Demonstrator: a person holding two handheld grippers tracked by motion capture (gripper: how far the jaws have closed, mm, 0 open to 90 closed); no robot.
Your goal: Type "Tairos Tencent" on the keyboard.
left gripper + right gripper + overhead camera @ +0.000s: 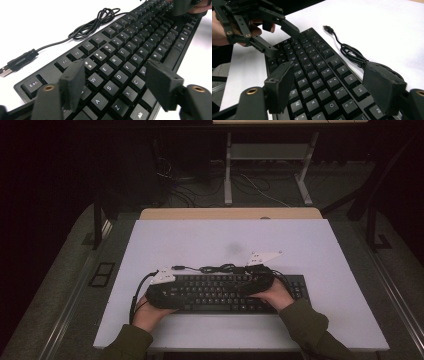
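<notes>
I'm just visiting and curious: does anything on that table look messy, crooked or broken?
Nothing looks broken. The keyboard lies flat and square to the table's near edge. The one untidy thing is its cable, lying in a loose tangle behind it with the plug unconnected on the white surface.

My two hands hold my left claw (pixel 162 287) and right claw (pixel 260 277) over a black keyboard (pixel 220 292) on the white table (pixel 200 240)

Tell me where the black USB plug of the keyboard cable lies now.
In the high view the black USB plug lies on the white table, just behind the black keyboard's left half.
</notes>
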